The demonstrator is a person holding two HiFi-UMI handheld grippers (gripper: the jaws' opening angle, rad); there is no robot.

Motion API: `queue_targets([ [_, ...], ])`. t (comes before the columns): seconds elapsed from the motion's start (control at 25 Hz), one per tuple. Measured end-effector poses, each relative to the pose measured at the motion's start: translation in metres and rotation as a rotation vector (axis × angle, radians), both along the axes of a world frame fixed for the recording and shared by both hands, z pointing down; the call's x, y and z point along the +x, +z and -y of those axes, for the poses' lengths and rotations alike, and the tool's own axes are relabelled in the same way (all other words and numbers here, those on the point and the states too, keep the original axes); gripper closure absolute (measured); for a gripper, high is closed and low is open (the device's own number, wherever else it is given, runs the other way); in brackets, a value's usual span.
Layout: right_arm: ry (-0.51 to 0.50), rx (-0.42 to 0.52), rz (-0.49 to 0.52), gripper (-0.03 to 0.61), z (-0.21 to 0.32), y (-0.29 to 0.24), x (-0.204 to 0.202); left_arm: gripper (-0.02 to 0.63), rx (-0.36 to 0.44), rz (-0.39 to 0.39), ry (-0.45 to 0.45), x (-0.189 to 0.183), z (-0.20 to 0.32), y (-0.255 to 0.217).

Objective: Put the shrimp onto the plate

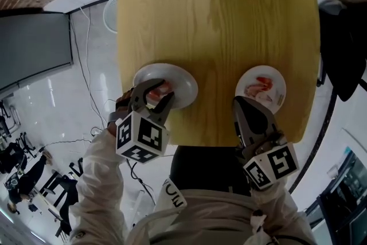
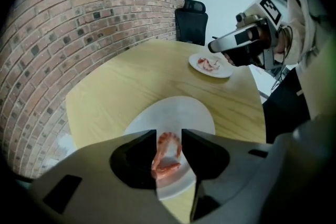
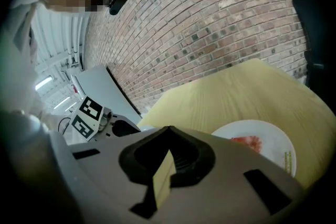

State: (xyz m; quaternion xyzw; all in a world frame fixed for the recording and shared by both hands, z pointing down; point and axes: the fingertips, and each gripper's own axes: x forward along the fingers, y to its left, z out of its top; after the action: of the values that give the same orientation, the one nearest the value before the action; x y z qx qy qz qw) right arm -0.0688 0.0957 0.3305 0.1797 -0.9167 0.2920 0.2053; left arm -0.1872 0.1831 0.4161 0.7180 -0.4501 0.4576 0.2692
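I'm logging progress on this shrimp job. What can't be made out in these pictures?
- Shrimp on the right plate: too small to count in the head view; plate partly behind the right gripper in its own view.
- Left plate, near rim: hidden by the left gripper in the head view.
- Table, far edge: cut off at the head view's top.

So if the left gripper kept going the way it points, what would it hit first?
The left gripper would likely meet the shrimp lying between its open jaws, then the white plate beneath.
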Motion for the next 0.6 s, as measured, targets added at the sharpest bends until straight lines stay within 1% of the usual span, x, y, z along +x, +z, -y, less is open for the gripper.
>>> queue_targets([
  [0.2,0.011,-0.007,-0.003,0.554,0.0033,0.0043,0.0005,0.476,-0.014,-0.015,0.001,-0.0008,0.0013,0.0051],
  [0.6,0.019,-0.013,-0.009,0.554,0.0022,0.0073,-0.0031,0.476,-0.038,-0.138,-0.042,0.0001,0.001,0.0068],
])
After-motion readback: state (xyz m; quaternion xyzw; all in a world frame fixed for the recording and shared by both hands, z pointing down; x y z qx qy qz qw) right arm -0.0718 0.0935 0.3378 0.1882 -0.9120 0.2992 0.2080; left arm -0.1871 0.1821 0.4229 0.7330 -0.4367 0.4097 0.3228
